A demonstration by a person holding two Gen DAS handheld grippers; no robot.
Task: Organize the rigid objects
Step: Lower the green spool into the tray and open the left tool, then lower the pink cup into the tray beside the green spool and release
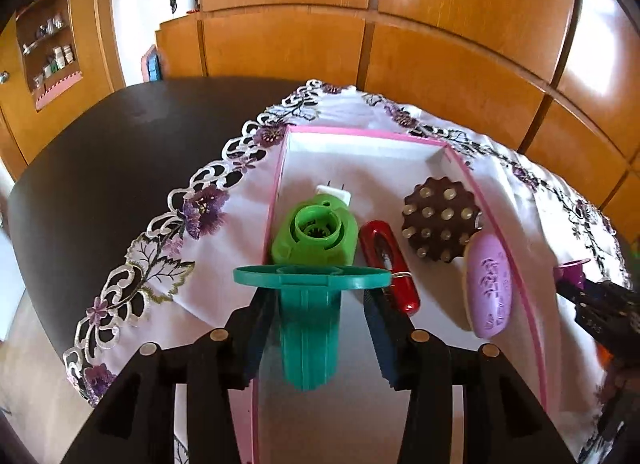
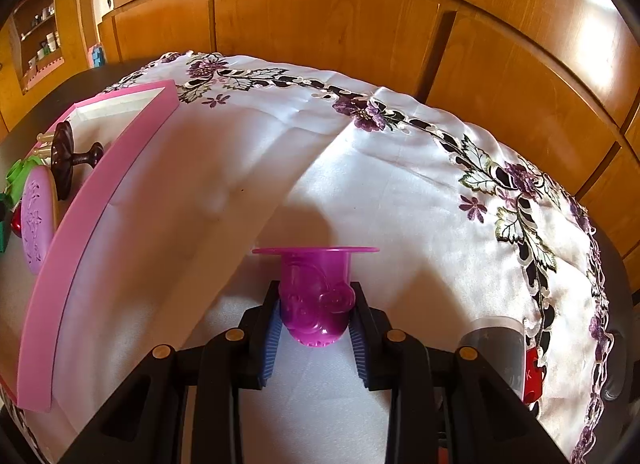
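A pink-rimmed white box [image 1: 496, 223] lies on the embroidered cloth. In it are a light green round plug-in piece [image 1: 316, 234], a red oblong clip [image 1: 390, 264], a brown studded massager [image 1: 442, 219] and a lilac oval piece [image 1: 490, 288]. My left gripper [image 1: 316, 300] is over the box's near left part, jaws apart around a teal flanged cup [image 1: 310, 328]; the left pad touches it, the right pad [image 1: 378, 324] stands clear. My right gripper [image 2: 316, 306] is shut on a purple flanged cup [image 2: 316, 296] above the cloth, right of the box [image 2: 80, 219].
The white embroidered cloth [image 2: 400, 191] covers part of a dark table [image 1: 132, 143]. Wooden cabinet doors [image 1: 460, 43] stand behind. A grey cylinder [image 2: 496, 344] and a red item [image 2: 534, 376] lie at the right wrist view's lower right. The right gripper shows at the left view's right edge [image 1: 600, 304].
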